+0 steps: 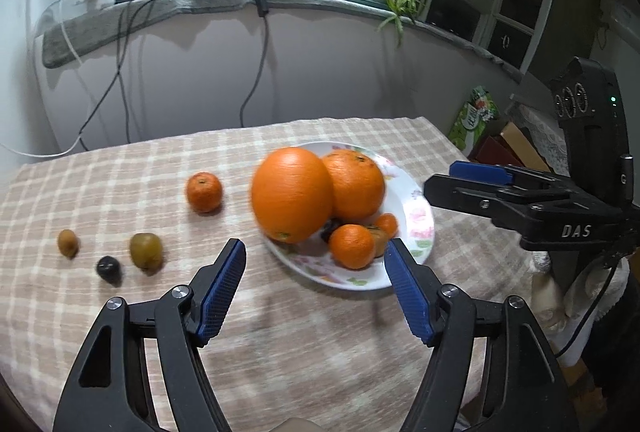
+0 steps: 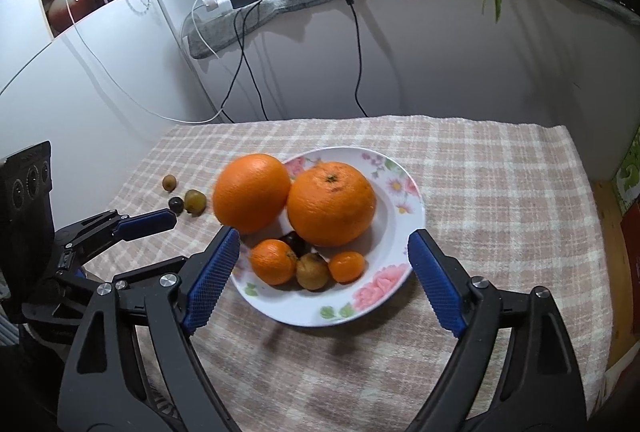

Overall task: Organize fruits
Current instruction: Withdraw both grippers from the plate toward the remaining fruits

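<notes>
Left wrist view: white letters "DAS" read on the black body of the right gripper (image 1: pixel 464 176), which reaches in from the right edge above the flowered plate's (image 1: pixel 416 220) far rim. The left gripper (image 1: pixel 316 252) is spread wide and holds nothing, its blue pads (image 1: pixel 222 292) flanking the plate's near left rim. A large orange (image 1: pixel 294 194), blurred, sits at the plate's left edge, touching a second orange (image 1: pixel 356 184). On the checked tablecloth (image 1: pixel 120 312) left of the plate lie a mandarin (image 1: pixel 204 192), a greenish fruit (image 1: pixel 146 250), a dark fruit (image 1: pixel 108 268) and a small brown fruit (image 1: pixel 68 242), with bare cloth around them.

Right wrist view: the right gripper (image 2: pixel 324 248) is released, straddling the plate (image 2: pixel 396 216), empty. The left gripper (image 2: pixel 160 220) enters low from the left; its state cannot be told here
</notes>
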A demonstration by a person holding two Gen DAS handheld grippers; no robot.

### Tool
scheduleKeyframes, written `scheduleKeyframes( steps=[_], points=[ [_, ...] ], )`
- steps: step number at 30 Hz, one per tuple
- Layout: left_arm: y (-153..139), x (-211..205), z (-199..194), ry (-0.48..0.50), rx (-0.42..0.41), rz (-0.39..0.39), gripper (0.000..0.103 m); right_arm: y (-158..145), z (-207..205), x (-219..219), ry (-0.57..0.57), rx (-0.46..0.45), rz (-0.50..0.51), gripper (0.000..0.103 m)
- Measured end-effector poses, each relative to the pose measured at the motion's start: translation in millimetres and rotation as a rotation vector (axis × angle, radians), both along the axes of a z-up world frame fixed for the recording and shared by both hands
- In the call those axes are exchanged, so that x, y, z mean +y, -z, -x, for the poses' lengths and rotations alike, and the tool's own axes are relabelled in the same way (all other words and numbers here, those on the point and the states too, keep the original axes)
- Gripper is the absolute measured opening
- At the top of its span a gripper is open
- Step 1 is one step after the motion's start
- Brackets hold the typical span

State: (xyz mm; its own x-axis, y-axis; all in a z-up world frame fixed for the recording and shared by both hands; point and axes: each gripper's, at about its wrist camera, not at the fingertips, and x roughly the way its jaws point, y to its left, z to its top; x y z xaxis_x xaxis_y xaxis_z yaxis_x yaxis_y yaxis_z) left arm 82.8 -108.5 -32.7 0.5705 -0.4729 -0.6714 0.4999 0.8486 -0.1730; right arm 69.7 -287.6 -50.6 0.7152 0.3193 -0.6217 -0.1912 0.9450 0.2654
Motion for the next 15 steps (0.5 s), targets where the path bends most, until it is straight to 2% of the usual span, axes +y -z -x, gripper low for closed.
scheduleKeyframes(
  steps=[15],
  points=[
    [5.9,84.9,-19.2,-0.155,0.0,-0.003,0.072,-13.5,-11.8,69.1,-0.123,-0.017,0.028,0.088]
  ],
)
